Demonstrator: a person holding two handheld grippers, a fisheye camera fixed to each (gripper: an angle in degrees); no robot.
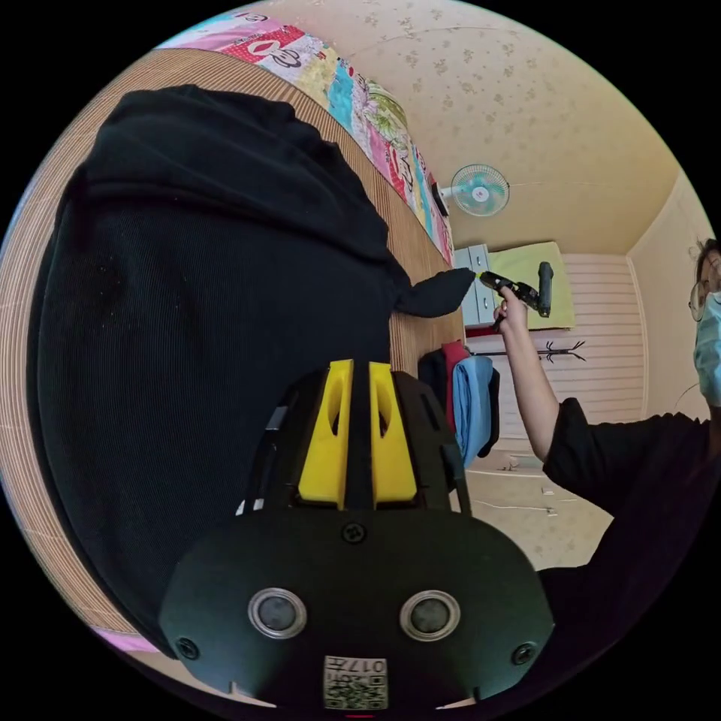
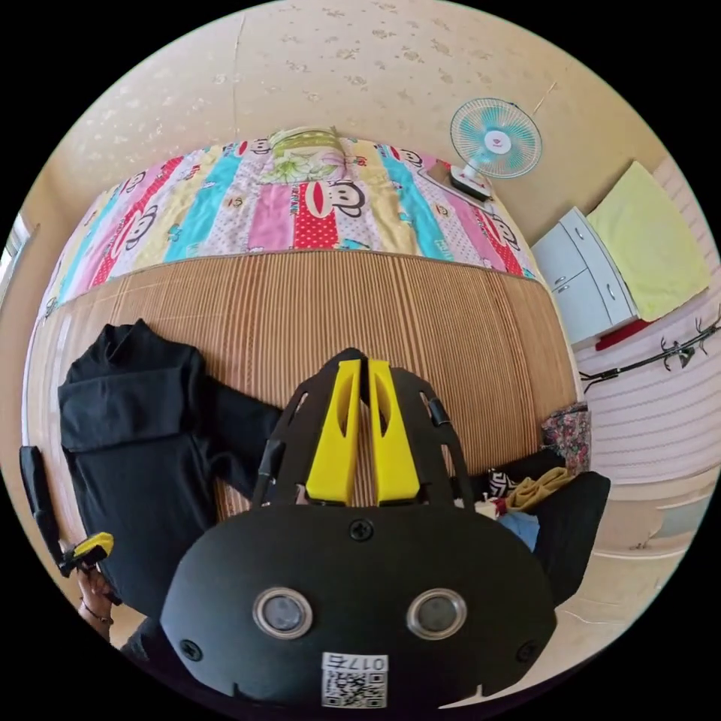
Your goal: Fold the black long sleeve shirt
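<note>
**Bare mat beside the shirt, clutter at the far edge**

The striped mat lies bare right of the black shirt. A patterned quilt borders it beyond; a fan, a cabinet and piled clothes crowd one side.

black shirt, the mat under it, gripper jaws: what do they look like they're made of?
Black shirt: matte knit fabric, likely ribbed cotton-type; fine parallel ribs show and it bunches softly.
Mat: looks like bamboo or reed slats, tan and slightly glossy; narrow parallel strips run across it.
Jaws of the left hand-held gripper: smooth yellow moulded or printed plastic with slots, on a black matte plastic body.
</note>
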